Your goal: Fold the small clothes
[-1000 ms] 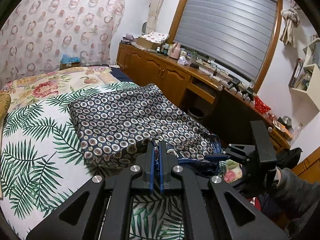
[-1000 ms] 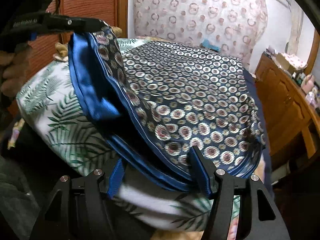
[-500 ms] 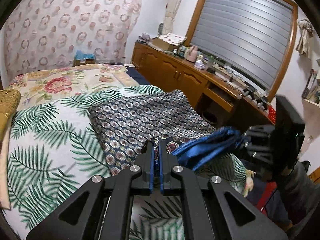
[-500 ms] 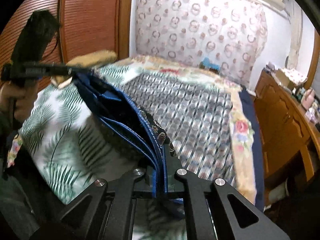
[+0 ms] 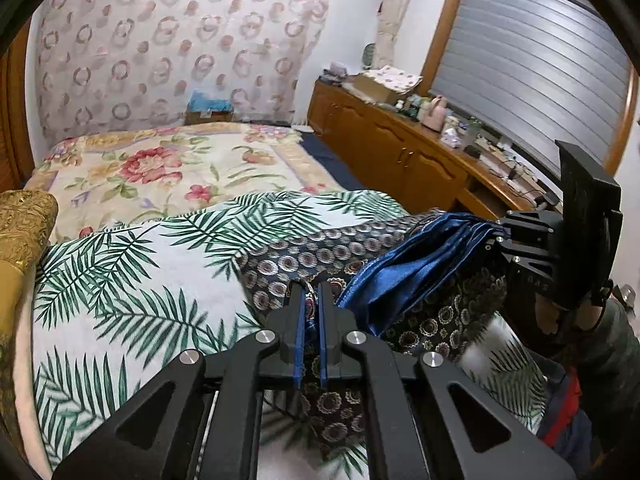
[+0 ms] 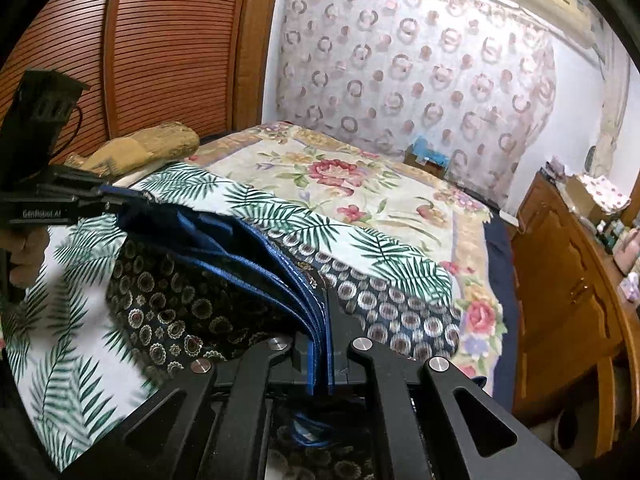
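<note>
A small navy garment (image 5: 440, 320) with a ring print and a shiny blue band (image 5: 412, 264) hangs bunched between my two grippers over the near edge of the bed. My left gripper (image 5: 311, 292) is shut on one end of the band. My right gripper (image 6: 320, 320) is shut on the other end, with several blue layers (image 6: 256, 252) stacked in its jaws. Each gripper shows in the other's view: the right one (image 5: 520, 232) and the left one (image 6: 92, 200). Part of the garment (image 6: 400, 304) still lies on the bed.
The bed has a palm-leaf sheet (image 5: 132, 280) in front and a floral cover (image 5: 168, 164) behind. A gold cushion (image 5: 24, 220) lies at the left edge. A wooden cabinet (image 5: 404, 152) with clutter runs along the right. A slatted wooden door (image 6: 140, 48) stands at the left.
The right gripper, open a second ago, has shut on the blue band. Both grippers have pulled the garment back toward the near bed edge, so it is bunched rather than spread flat.
</note>
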A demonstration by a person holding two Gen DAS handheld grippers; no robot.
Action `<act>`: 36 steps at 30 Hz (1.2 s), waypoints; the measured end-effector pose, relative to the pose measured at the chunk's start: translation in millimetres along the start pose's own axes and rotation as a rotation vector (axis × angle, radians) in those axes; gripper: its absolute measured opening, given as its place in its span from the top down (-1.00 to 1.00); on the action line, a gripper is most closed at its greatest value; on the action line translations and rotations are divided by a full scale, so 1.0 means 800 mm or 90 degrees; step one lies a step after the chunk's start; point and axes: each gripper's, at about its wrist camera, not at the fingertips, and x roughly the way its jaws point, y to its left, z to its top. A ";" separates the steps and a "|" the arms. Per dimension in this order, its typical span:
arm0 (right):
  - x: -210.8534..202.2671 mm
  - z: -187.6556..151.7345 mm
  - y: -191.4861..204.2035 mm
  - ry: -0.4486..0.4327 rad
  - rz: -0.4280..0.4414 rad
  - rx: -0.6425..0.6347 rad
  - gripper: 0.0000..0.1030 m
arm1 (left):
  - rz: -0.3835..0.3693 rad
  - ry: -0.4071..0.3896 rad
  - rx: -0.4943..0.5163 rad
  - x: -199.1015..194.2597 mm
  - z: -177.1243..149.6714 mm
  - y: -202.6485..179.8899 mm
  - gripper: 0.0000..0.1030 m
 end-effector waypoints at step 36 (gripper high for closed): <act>-0.016 -0.004 -0.079 0.022 -0.054 0.192 -0.36 | 0.078 -0.025 -0.003 0.036 0.032 0.048 -0.47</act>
